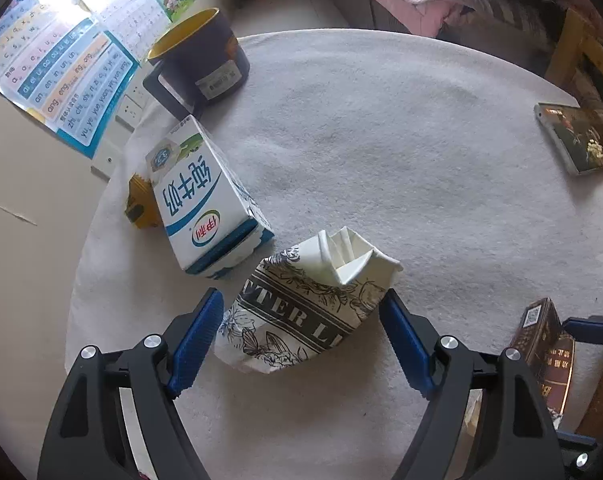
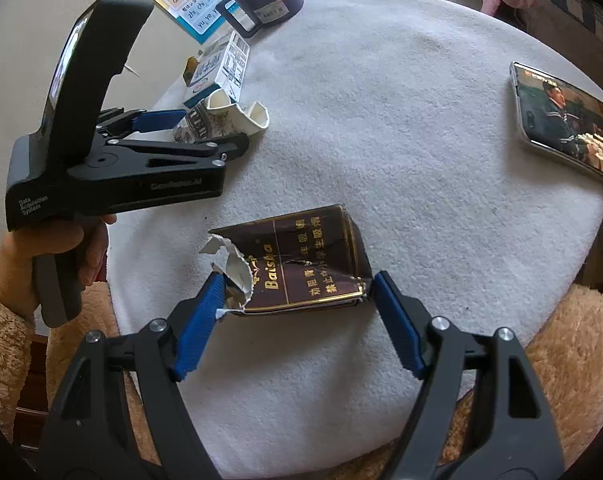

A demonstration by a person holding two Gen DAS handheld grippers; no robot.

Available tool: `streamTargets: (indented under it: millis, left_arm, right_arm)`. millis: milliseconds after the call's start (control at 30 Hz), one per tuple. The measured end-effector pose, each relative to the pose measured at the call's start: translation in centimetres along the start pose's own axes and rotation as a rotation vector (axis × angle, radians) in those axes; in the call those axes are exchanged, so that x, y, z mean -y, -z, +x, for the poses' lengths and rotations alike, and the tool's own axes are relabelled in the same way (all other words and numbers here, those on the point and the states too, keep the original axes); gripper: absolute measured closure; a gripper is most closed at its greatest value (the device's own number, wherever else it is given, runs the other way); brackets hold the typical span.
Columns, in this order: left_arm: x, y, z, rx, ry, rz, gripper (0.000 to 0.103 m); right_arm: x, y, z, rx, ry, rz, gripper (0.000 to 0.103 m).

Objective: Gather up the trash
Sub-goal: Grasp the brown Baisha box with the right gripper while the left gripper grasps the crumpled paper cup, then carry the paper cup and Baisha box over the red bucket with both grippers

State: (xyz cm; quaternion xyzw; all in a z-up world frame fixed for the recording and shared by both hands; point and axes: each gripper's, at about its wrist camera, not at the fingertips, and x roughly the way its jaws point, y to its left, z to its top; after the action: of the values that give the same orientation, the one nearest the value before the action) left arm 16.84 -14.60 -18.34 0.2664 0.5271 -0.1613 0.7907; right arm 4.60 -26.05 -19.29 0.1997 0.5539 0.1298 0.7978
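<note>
A crushed paper cup (image 1: 301, 312) with a black floral print lies on the white round table (image 1: 421, 140). My left gripper (image 1: 301, 336) straddles it, open, a blue pad on each side and neither squeezing it; from the right wrist the cup (image 2: 221, 120) shows between those fingers. A torn dark brown cigarette pack (image 2: 301, 256) lies lengthwise between my right gripper's (image 2: 295, 316) pads, which press on its two ends near the table's near edge. A blue-and-white milk carton (image 1: 201, 200) lies on its side just beyond the cup.
A dark blue mug (image 1: 205, 60) stands at the table's far left, and a small yellow box (image 1: 141, 204) sits behind the carton. A phone (image 2: 561, 120) with a lit screen lies at the right edge. A poster (image 1: 61, 72) hangs on the wall. A hand (image 2: 61, 248) holds the left gripper.
</note>
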Motion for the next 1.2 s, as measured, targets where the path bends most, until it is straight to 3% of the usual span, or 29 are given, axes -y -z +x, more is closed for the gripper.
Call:
streamTargets:
  millis: [67,133,233,433,667,1200]
  left_arm:
    - [-0.2,0.1,-0.3,0.005,0.004,-0.022,0.031]
    - [-0.3,0.3,-0.4,-0.002,-0.026,-0.034,0.044]
    - [-0.6,0.6,-0.8,-0.015,-0.013,-0.062,0.048]
    - [-1.4,2.1,-2.3,-0.028,0.023,-0.111,0.051]
    - [-2.6,5.1,-4.0,-0.034,0.055,-0.237,0.051]
    - [-3.5,6.5,-0.7,-0.081,0.088,-0.363,0.051]
  right_arm:
    - [0.1,0.0,0.0,0.0,-0.001,0.0,0.029]
    - [0.1,0.0,0.0,0.001,-0.001,-0.001,0.029]
    - [0.1,0.0,0.0,0.001,-0.001,0.0,0.029]
    - [0.1,0.0,0.0,0.001,0.0,-0.001,0.029]
    - [0.0,-0.1,0.0,0.0,0.008,-0.01,0.029]
    - [-0.3,-0.2,0.2,-0.001,0.027,-0.023,0.029]
